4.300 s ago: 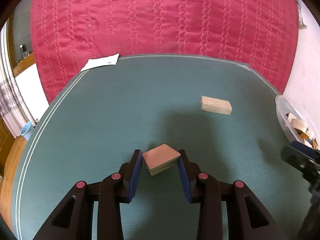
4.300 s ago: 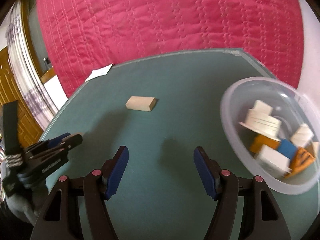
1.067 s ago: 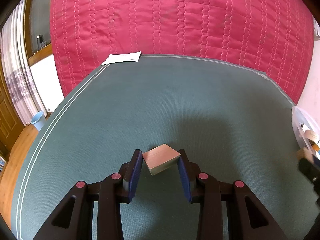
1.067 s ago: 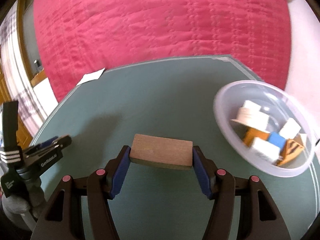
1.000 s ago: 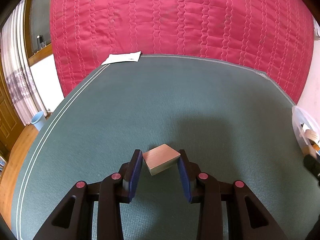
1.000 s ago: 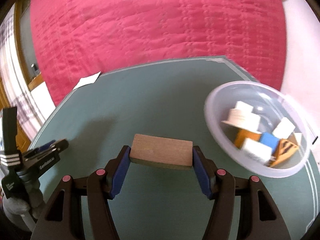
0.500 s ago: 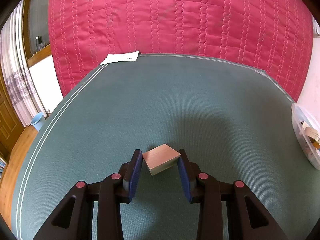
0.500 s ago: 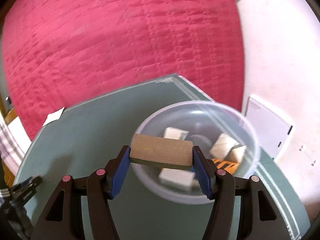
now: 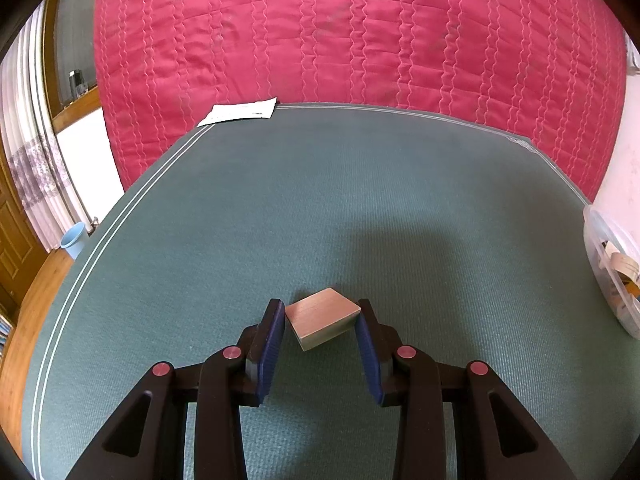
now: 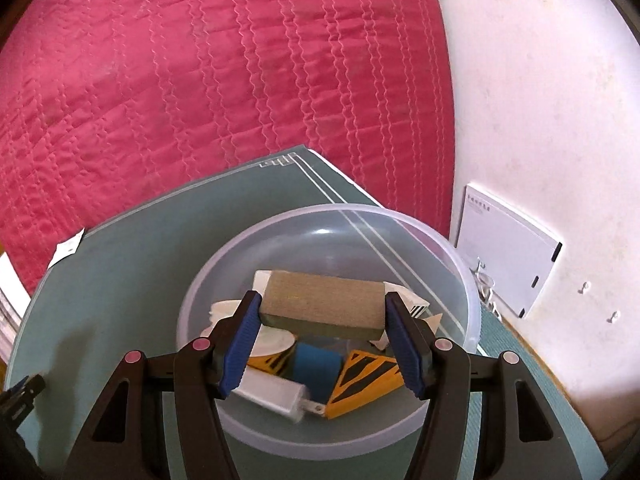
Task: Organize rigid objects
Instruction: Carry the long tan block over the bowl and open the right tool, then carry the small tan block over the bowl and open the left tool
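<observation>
Now the right gripper (image 10: pixel 323 312) holds a long wooden block (image 10: pixel 322 305) by its two short ends, directly above the clear bowl (image 10: pixel 460 264) of small pieces, so it needs only to let go. The left gripper (image 9: pixel 321 322) is nearly closed on a smaller block (image 9: pixel 322 317) above the desk (image 9: pixel 320 208), with the bowl far to its right.

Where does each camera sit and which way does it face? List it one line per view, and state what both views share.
Left wrist: sits on the left gripper, looks down and forward over the green table toward the red quilt; its blue-padded fingers clamp a small wooden block.
Right wrist: sits on the right gripper, looks down into the clear plastic bowl; its fingers hold a long wooden block over the bowl.
Shared: table, quilt, bowl (at the left view's right edge), white paper.
</observation>
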The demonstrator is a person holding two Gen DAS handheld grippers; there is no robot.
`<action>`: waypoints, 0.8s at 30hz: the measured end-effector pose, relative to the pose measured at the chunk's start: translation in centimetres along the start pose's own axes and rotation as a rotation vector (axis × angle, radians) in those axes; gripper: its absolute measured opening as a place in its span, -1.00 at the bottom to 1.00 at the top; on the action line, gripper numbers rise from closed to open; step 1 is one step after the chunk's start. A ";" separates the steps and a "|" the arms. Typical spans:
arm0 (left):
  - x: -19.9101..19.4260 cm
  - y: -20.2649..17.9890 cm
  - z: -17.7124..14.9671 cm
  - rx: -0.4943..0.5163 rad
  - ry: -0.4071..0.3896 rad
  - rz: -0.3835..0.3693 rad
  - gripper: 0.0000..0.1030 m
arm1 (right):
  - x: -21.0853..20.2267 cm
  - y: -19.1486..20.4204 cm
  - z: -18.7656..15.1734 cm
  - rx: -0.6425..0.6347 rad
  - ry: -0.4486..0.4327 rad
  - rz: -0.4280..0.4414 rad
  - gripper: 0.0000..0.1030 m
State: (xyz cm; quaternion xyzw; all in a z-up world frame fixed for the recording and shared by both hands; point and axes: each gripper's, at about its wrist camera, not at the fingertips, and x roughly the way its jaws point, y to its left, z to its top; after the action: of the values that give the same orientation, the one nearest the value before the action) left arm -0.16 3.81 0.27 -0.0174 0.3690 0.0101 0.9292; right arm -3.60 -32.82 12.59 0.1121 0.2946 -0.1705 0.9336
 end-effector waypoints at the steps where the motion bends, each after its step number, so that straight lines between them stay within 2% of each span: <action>1: 0.0 0.0 0.0 0.002 0.000 -0.001 -0.26 | 0.3 -0.2 0.0 0.003 0.005 0.002 0.22; 10: 0.0 -0.5 0.0 0.019 0.007 0.010 -0.26 | -0.2 -1.2 -0.5 -0.016 -0.011 -0.006 0.22; 14: 0.0 -1.0 0.0 0.032 0.018 -0.002 -0.26 | -0.9 -2.4 -0.3 -0.010 -0.039 -0.043 0.22; 19: -0.8 -2.5 0.2 0.059 0.025 -0.049 -0.26 | -1.5 -4.7 -0.1 0.023 -0.061 -0.098 0.22; 24: -2.0 -5.4 0.9 0.113 0.014 -0.117 -0.26 | -1.5 -6.2 -0.2 0.046 -0.057 -0.110 0.22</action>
State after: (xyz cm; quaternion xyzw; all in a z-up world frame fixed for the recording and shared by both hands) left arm -0.81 -1.59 2.41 0.0132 0.3738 -0.0653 0.9251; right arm -7.27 -38.05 12.65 0.1123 0.2694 -0.2317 0.9280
